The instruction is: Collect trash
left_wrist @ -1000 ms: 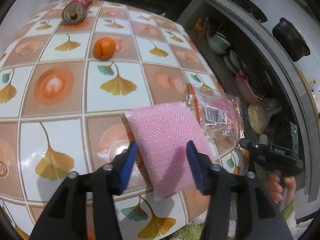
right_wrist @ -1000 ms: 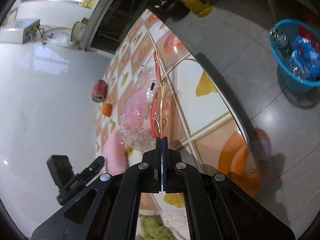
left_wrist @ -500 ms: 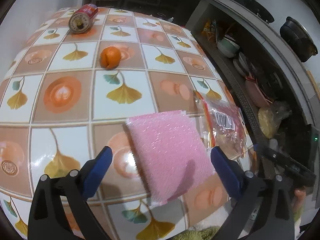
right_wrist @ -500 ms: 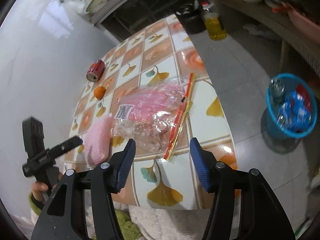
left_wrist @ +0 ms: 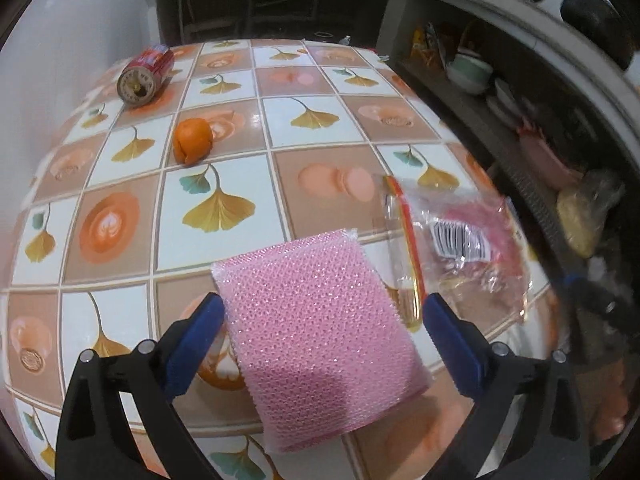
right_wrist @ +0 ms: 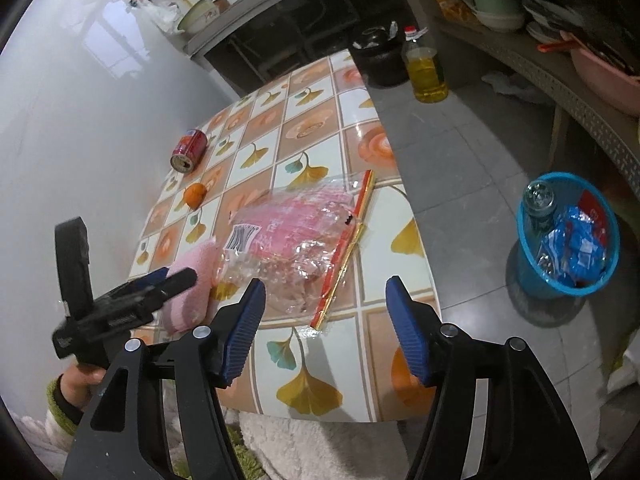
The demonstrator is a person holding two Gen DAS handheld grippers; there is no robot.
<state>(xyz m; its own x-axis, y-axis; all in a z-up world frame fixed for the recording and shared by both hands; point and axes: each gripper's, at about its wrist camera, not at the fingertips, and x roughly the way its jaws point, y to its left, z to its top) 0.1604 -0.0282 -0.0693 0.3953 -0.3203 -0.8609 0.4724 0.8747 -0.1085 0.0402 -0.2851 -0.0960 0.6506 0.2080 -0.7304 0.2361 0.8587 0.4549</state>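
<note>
Two grippers, both spread wide and gripping nothing: my left gripper [left_wrist: 322, 324] straddles the pink mesh scouring pad [left_wrist: 324, 336] at the near edge of the ginkgo-patterned tiled table [left_wrist: 224, 208], and my right gripper [right_wrist: 324, 324] hovers before the crinkled clear plastic bag with pink contents [right_wrist: 296, 236] just beside that pad. Only my right view shows the round blue plastic basket [right_wrist: 524, 264] on the grey floor, holding a clear bottle [right_wrist: 538, 200] and blue wrappers [right_wrist: 576, 248]. A tipped red soda can [left_wrist: 146, 74] and an orange [left_wrist: 192, 141] lie farther back.
</note>
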